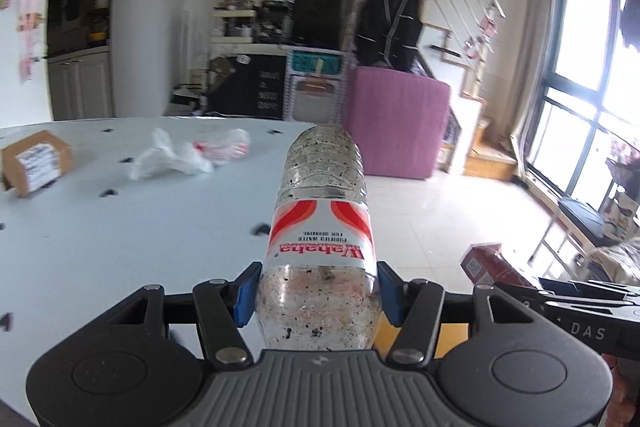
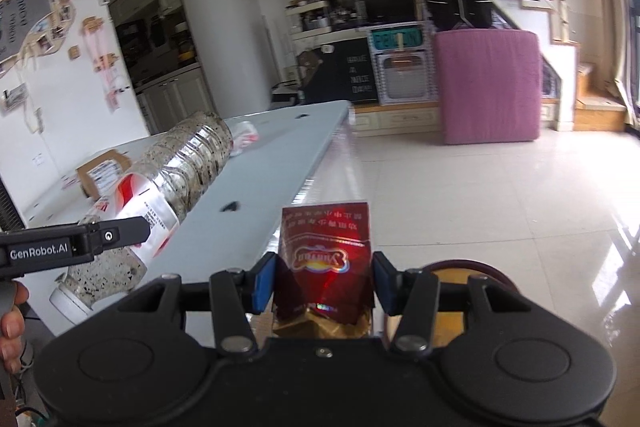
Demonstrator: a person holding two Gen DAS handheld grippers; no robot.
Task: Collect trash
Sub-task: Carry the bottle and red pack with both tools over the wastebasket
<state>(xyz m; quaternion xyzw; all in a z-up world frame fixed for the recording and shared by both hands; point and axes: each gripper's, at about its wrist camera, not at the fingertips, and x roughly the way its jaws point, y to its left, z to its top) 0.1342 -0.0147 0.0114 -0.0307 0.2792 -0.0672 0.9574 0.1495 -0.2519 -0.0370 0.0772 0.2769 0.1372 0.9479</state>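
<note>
Left claw (image 1: 318, 301) pinches a clear, dirt-speckled plastic water bottle with a red-and-white label (image 1: 320, 227) near its cap end, base pointing away, held above the pale blue table (image 1: 80, 247). Right claw (image 2: 324, 283) pinches a crumpled red foil packet (image 2: 326, 251) just off the table's edge. Both items look ready to be carried to a bin, which is not in view: keep each grip firm and level. A crumpled clear plastic bag (image 1: 188, 155) and a brown cardboard box (image 1: 36, 161) remain on the table.
</note>
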